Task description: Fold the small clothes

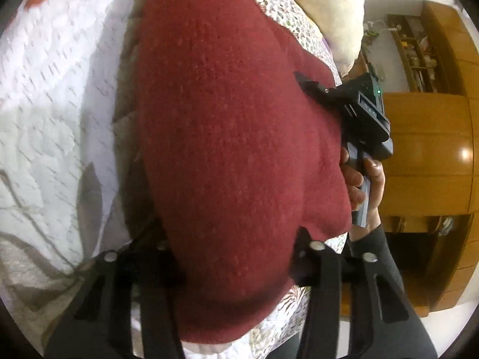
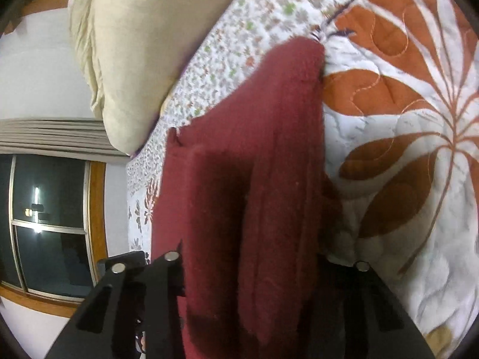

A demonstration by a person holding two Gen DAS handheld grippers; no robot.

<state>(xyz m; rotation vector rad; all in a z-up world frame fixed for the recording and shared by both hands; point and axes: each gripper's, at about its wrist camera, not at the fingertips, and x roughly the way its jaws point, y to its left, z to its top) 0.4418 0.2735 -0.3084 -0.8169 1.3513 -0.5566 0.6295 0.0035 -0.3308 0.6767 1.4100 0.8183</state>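
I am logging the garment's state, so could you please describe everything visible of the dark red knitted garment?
The dark red knitted garment is fuzzy, woolly-looking and doubled into thick folds. It lies over the white floral quilted bedspread, below a cream pillow. The left tool and right tool each have it between their fingers.

The garment [image 1: 233,149] lies on the quilt [image 2: 404,155] covering the bed, bunched between the fingers of the left hand-held gripper [image 1: 227,257]. The right hand-held gripper [image 1: 317,89] meets its far right edge, with a hand [image 1: 362,185] behind it. A pillow [image 2: 125,59] rests on the quilt beyond the garment. A cabinet [image 1: 428,149] stands right of the bed; a window [image 2: 51,224] lies past the bed's edge.
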